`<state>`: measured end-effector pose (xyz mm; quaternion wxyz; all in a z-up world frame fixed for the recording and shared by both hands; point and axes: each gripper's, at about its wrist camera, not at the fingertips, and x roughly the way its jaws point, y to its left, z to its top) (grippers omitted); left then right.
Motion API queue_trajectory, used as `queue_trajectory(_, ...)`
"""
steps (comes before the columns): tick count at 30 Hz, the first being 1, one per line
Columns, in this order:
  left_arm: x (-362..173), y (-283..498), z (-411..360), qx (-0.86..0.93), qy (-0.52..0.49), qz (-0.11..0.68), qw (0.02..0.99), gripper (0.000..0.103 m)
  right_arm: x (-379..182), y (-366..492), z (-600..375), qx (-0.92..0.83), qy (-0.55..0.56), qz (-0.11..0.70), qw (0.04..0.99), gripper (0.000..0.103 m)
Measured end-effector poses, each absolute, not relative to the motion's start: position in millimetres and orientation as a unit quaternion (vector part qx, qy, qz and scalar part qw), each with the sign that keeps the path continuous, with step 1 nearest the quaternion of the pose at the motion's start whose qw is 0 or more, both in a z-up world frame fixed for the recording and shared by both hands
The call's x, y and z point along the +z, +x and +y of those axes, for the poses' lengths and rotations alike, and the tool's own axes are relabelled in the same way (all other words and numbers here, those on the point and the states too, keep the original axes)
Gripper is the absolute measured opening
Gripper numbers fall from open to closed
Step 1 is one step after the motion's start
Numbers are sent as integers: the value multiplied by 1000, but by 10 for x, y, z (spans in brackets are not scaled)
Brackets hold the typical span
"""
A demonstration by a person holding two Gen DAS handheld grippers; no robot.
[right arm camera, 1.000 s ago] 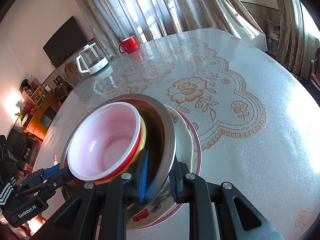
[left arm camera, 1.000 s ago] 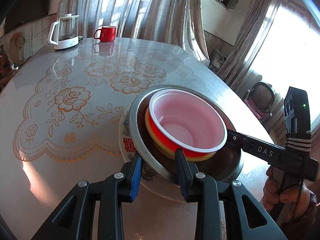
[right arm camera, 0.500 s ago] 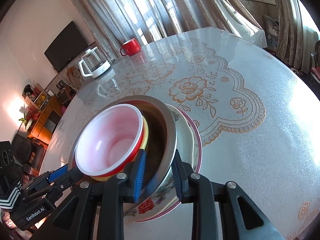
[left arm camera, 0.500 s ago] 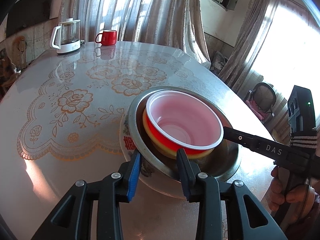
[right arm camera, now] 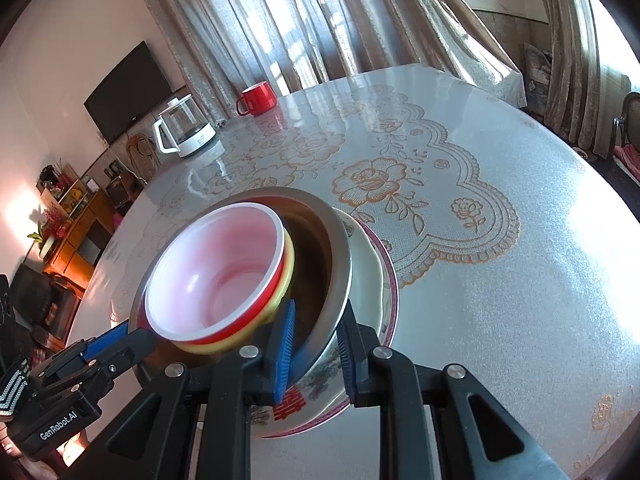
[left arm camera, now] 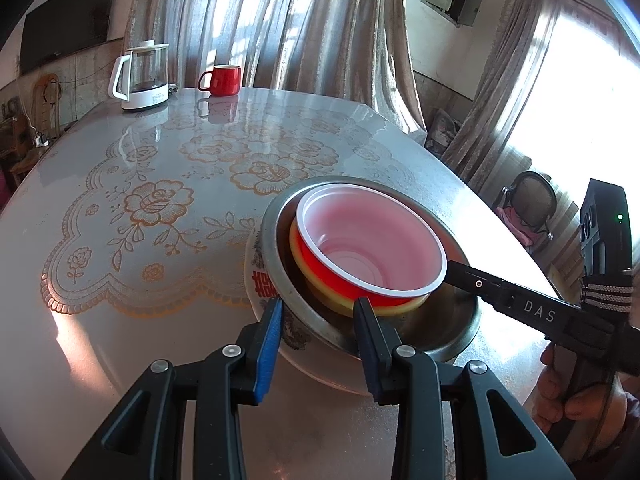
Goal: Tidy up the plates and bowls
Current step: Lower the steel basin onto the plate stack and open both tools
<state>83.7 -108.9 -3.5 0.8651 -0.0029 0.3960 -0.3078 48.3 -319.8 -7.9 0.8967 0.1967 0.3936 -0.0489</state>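
Stack of dishes sits on the round table (left arm camera: 120,320), on the side of the stack's landmark, the steel bowl (left arm camera: 436,328), nearest both cameras. Nesting order, outermost first: patterned plate (right arm camera: 372,276) with a maroon rim and a red character on its near wall; steel bowl inside it; yellow bowl (left arm camera: 384,309) inside that; red bowl (left arm camera: 340,280) with a white interior on top (red and yellow sit off-centre in the steel bowl, toward its left as the left wrist view shows it).

Left gripper (left arm camera: 318,316): jaws spread and straddling the steel bowl's near wall, one finger outside against the plate side, the other inside the steel bowl beside the yellow bowl. Whether the pads actually press the metal cannot be told.

Right gripper (right arm camera: 314,328): jaws likewise apart, astride the steel bowl's rim, blue pad inside, the other finger between steel bowl and plate. Contact unclear here too.

Far behind the steel bowl, near the table's far edge: glass kettle (left arm camera: 142,76) with a white base and a red mug (left arm camera: 222,80), just beside each other. Curtains (left arm camera: 280,20) hang beyond them.
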Motion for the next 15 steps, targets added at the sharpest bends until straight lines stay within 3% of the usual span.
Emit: queue_trajectory(15, 4, 809, -998, -314, -6, 390, 866, 36, -67, 353, -3264, -34, 238, 390, 889, 25)
